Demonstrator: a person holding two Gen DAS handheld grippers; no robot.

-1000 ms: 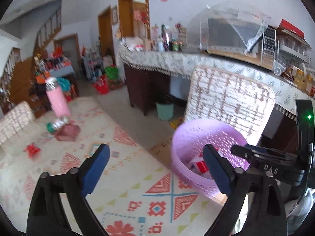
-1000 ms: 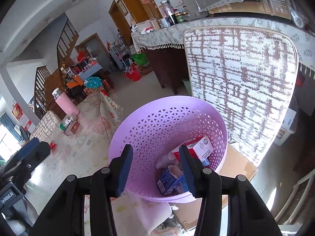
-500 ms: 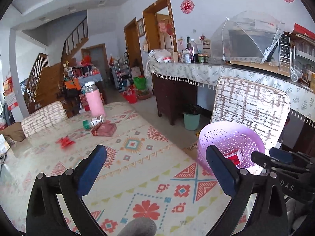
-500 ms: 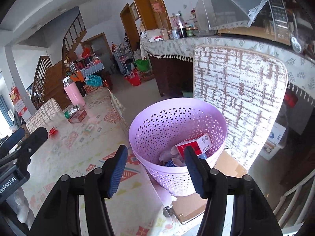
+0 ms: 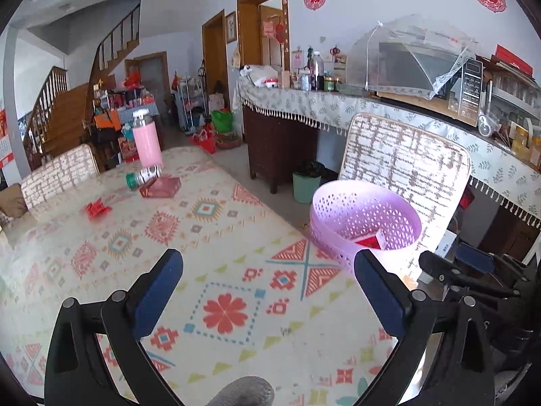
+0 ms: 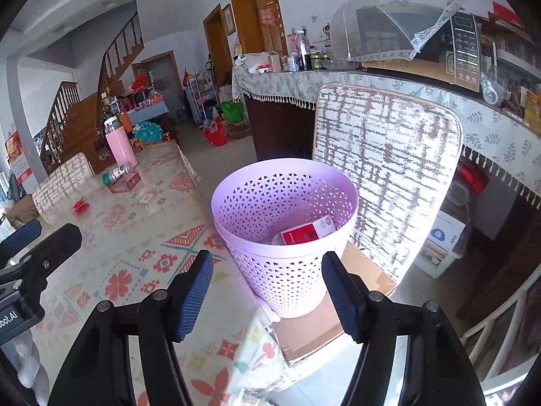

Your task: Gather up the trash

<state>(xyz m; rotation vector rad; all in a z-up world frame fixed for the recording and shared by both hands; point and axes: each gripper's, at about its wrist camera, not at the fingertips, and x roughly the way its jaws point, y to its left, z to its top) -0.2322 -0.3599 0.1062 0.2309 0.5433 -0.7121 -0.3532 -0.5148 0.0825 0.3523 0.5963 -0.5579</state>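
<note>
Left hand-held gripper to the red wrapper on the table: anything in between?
Nothing visible. The left hand-held gripper is open and empty, and only bare patterned tablecloth lies between it and the red wrapper. The lying bottle, flat red box and pink flask sit beyond the wrapper, off that line.
</note>
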